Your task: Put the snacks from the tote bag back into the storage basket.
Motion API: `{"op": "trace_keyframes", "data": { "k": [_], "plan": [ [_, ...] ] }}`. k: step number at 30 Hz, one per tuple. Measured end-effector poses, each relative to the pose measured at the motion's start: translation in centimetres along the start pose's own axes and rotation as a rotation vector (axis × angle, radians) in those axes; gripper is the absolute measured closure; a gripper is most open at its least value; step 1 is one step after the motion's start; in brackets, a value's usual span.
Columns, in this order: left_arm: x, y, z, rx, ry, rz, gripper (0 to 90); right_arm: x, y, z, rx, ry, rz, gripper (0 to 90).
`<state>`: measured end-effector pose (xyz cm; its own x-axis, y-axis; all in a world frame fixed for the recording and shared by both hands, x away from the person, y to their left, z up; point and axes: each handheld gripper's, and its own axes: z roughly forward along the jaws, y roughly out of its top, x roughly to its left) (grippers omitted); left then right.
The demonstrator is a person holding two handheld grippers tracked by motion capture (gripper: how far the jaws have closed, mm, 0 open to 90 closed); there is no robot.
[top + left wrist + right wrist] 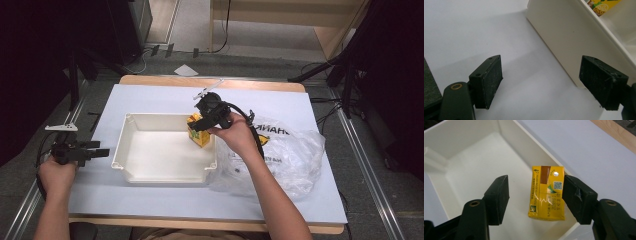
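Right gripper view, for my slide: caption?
Open right tool above a yellow drink carton standing in a white tray.

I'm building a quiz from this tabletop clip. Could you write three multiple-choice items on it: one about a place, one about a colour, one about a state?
1. Where is the juice carton?
A. Inside the white tray, near its right wall
B. On the plastic bag
C. On the floor

2. What is the carton's main colour?
A. Blue
B. Yellow
C. White

3. How do the jaws of the right gripper stand?
A. Shut tight on nothing
B. Clamped on the tray's rim
C. Open, a clear gap between the left jaw and the carton

Answers:
1. A, the high view and the right gripper view both show it standing in the tray.
2. B, its sides are yellow with a brown strip.
3. C, the right gripper view shows that gap.
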<state>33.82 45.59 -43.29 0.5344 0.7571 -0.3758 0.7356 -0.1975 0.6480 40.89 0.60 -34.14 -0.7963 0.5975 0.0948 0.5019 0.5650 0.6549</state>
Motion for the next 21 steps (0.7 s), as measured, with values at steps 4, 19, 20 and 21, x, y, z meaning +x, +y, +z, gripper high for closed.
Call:
{"op": "trace_keyframes", "data": {
  "k": [4,19,20,21],
  "plan": [
    [0.0,0.1,-0.1,-0.010,-0.004,-0.001,19.8,0.3,-0.2,-0.5,0.008,0.032,-0.004,41.2],
    [0.4,0.6,0.0,-0.031,-0.009,0.002,19.8,1.4,-1.6,-1.1,0.038,0.077,-0.008,68.7],
    [0.4,0.6,0.0,-0.030,-0.011,0.001,19.8,1.4,-1.7,-1.0,0.040,0.075,-0.013,72.2],
    [0.5,0.7,0.0,-0.032,-0.012,0.002,19.8,1.5,-1.8,-0.9,0.046,0.079,-0.008,77.5]
  ]
}}
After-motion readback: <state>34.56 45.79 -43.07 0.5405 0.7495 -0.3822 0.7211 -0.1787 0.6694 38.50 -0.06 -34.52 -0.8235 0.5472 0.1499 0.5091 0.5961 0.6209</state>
